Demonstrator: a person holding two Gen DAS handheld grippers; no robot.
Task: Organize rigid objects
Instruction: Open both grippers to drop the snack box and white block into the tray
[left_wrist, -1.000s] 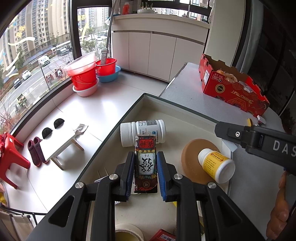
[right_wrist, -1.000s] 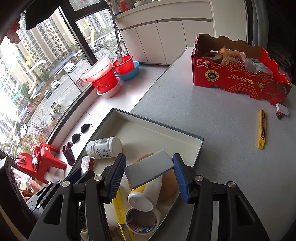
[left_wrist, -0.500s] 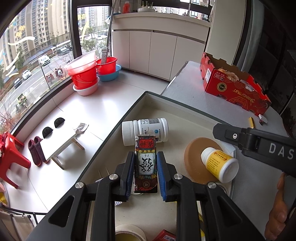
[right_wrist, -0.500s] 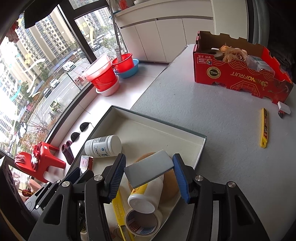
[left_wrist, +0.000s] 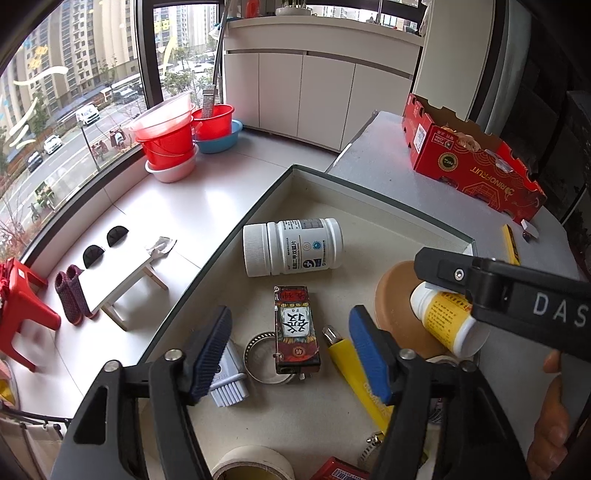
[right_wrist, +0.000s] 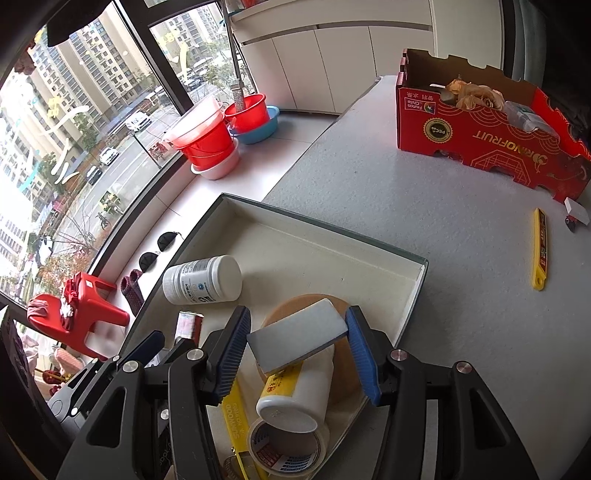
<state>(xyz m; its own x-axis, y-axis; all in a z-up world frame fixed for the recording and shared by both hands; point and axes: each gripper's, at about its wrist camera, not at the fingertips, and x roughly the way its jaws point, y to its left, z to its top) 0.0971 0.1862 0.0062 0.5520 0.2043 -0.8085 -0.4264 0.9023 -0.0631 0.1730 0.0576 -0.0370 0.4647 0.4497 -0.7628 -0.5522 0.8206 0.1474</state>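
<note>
Grey worktop (right_wrist: 424, 229) beside a tall window carries a shallow tray (right_wrist: 317, 227) that holds the loose items. Inside the tray, a small red box (left_wrist: 296, 329) with a white label lies flat, its long side pointing away from the left camera, between the pads of the left tongs (left_wrist: 291, 354). Those tongs have just been opening and now stand wide, with neither pad touching the box. Just beyond the box a white bottle (left_wrist: 293, 246) lies on its side. Beside the box, a metal ring (left_wrist: 258, 354) lies partly under its near end, a grey brush (left_wrist: 231, 384) lies by the left pad and a yellow cutter (left_wrist: 351, 365) by the right pad.

To the right of the box, a brown disc (left_wrist: 393, 299) lies in the tray with a yellow-labelled bottle (right_wrist: 295, 387) resting across it. The right tongs (right_wrist: 297, 350) have also just been opening; a grey block (right_wrist: 295, 336) sits tilted between their pads, touching the right pad, apart from the left one, and resting on that bottle. A tape roll (right_wrist: 288, 446) lies nearer the camera than the bottle.

On the worktop well beyond the tray stands a red carton (right_wrist: 487, 144), with a yellow knife (right_wrist: 541, 247) lying nearer.
</note>
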